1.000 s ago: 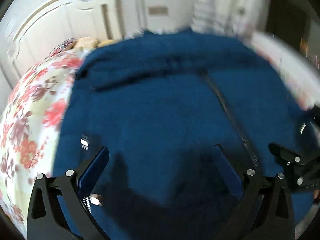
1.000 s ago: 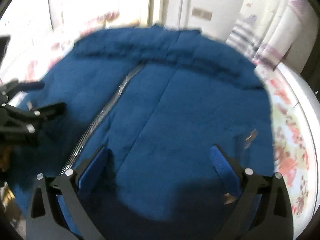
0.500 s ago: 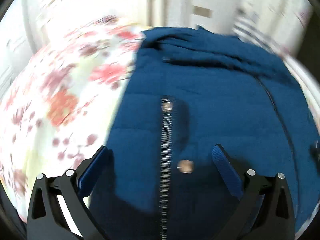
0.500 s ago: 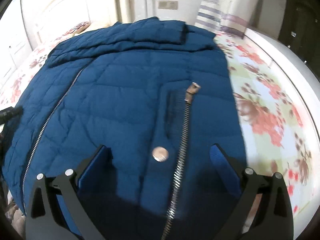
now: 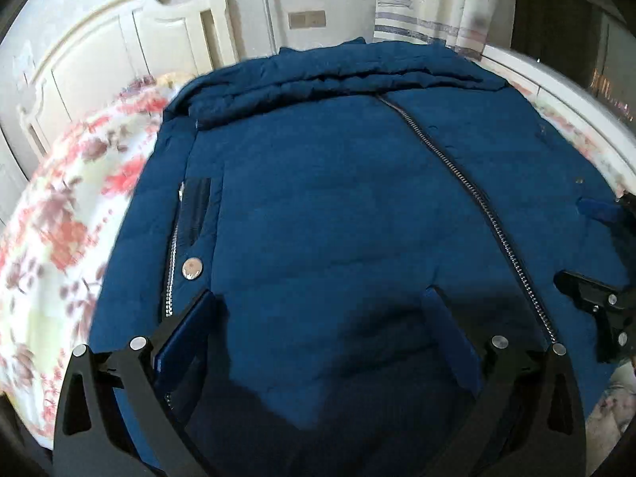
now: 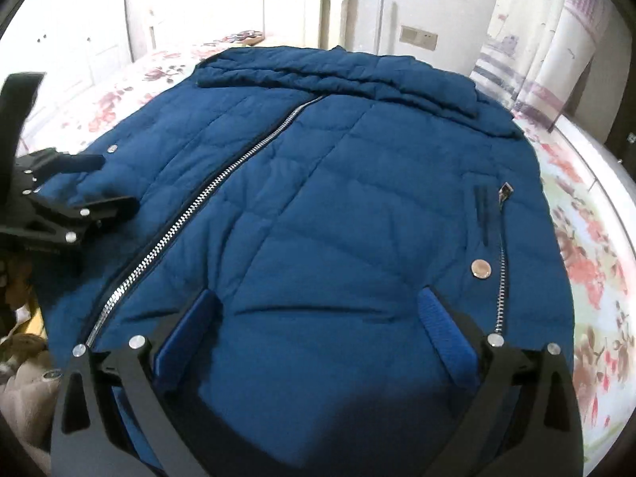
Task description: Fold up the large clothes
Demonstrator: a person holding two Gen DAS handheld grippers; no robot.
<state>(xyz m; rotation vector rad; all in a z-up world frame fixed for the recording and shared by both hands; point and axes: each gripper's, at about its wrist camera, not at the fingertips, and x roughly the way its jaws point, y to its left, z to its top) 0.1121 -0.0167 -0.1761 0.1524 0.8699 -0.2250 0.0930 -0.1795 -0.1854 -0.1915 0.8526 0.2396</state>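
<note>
A large dark blue padded jacket (image 5: 326,206) lies spread front-up on the bed, its sleeves folded across the far collar end. In the right wrist view the jacket (image 6: 338,214) shows its silver centre zip (image 6: 198,206) running diagonally. My left gripper (image 5: 318,310) hovers open over the hem, left of the centre zip (image 5: 489,214), nothing between its fingers. My right gripper (image 6: 318,310) is open too, above the hem right of the zip. Each gripper shows at the other view's edge: the right gripper (image 5: 604,262), the left gripper (image 6: 79,194).
The jacket rests on a floral bedspread (image 5: 59,230), which also shows along the right side (image 6: 588,262). A white headboard (image 5: 119,59) and wall stand behind, and a striped curtain (image 5: 429,4) hangs at the far right. Pocket zips with round snaps (image 6: 481,268) sit near each side seam.
Both cameras have swung back from the jacket's outer edges toward its middle. Each pocket zip has slid out from between the fingers to the side.
</note>
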